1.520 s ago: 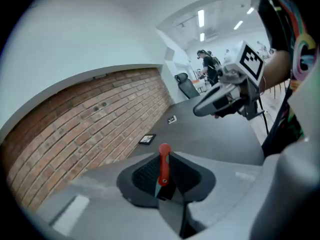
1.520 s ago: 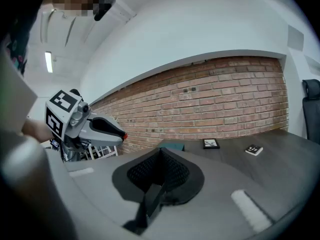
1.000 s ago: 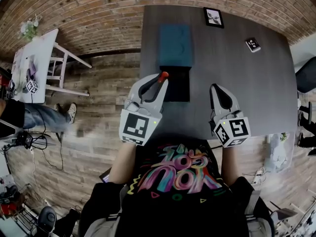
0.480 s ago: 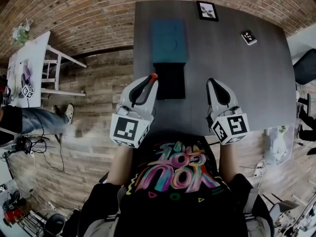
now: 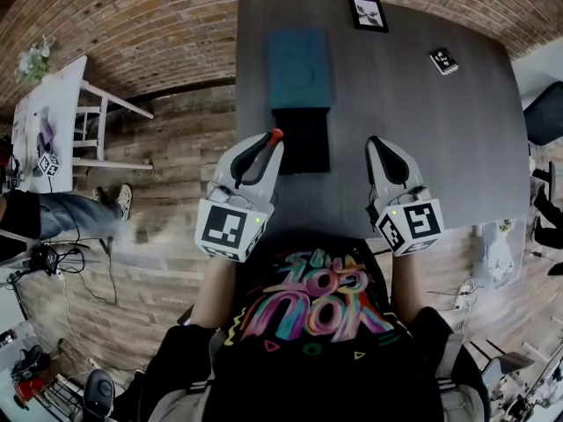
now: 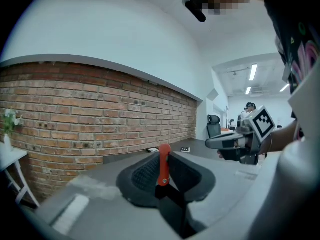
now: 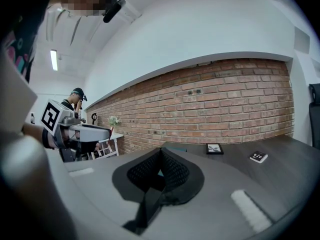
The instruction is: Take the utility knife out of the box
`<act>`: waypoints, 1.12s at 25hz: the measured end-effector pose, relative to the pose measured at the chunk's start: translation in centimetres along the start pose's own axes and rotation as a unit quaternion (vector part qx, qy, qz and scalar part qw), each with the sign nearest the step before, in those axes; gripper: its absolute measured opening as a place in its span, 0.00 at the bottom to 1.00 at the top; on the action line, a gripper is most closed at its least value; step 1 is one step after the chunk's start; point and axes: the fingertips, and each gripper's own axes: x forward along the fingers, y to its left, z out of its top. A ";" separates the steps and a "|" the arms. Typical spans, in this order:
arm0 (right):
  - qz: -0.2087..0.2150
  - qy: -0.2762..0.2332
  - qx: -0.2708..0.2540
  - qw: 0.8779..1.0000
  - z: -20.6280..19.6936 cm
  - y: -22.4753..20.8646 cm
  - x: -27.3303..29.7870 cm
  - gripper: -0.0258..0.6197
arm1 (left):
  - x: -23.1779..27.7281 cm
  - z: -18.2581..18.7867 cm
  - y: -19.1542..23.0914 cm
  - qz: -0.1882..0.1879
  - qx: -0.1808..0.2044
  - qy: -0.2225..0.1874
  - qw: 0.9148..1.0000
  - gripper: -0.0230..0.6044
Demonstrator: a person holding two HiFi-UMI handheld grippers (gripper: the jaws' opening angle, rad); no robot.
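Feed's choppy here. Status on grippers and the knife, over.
Left gripper shut on red utility knife, by the open black box's left edge. Right gripper shut, empty. Nothing in the way.

Framed picture (image 5: 368, 13) and marker tile (image 5: 444, 61) on dark table (image 5: 457, 148) — white side table (image 5: 62, 95) leftward

- What's the long dark grey table (image 5: 422, 148) made of?
- Wood-grain board, matt. The red brick wall (image 5: 158, 25) is rough, and the plank floor (image 5: 176, 174) looks worn.
- And the slim orange-red utility knife (image 6: 163, 164)?
- Smooth plastic with a slight sheen. The left gripper (image 5: 268, 141) and right gripper (image 5: 376, 144) have smooth pale grey plastic shells and black, finely ribbed pads (image 6: 144, 174).
- The square teal box lid (image 5: 301, 69)?
- Matt, card-like.
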 end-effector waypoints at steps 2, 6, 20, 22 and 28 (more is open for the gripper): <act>0.003 0.001 -0.001 1.000 0.1 0.0 0.0 0.04 | 0.1 0.0 -0.1 -0.002 -0.007 0.002 1.000 0.13; 0.007 -0.001 -0.004 1.000 0.2 0.1 -0.1 0.04 | 0.0 0.1 0.0 -0.005 -0.001 0.002 1.000 0.13; 0.017 0.003 -0.005 1.000 -0.2 0.5 -0.3 0.04 | 0.2 -0.3 0.0 -0.009 -0.012 0.011 1.000 0.13; 0.019 0.004 -0.004 1.000 -0.2 0.6 -0.3 0.04 | 0.1 -0.4 0.0 -0.011 -0.008 0.013 1.000 0.13; 0.020 0.006 -0.001 1.000 -0.5 0.7 -0.5 0.04 | 0.1 -0.6 0.1 -0.007 -0.003 0.016 1.000 0.13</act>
